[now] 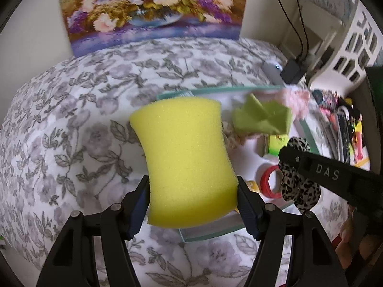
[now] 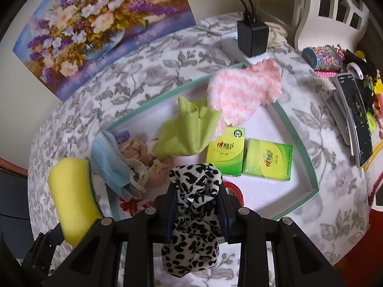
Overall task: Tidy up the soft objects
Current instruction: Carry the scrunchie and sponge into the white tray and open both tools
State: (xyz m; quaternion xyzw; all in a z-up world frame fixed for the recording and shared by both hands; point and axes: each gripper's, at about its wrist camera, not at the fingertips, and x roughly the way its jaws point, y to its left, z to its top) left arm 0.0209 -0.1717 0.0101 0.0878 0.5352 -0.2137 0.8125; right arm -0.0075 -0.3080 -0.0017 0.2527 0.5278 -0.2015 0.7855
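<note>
A: Where's the sponge (image 1: 189, 165)?
B: Clamped in the left tongs (image 1: 194, 205), above the tray's (image 2: 296, 141) nine o'clock edge.
A: And the right tongs (image 2: 199, 211)?
B: Clamped on the leopard-print scrunchie (image 2: 194, 217), over the tray's six o'clock side.

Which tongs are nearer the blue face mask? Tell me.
Left. The left tongs, gripping the yellow sponge, sit right beside the blue face mask at the tray's edge; the right tongs, holding the leopard-print scrunchie, hang farther off.
</note>
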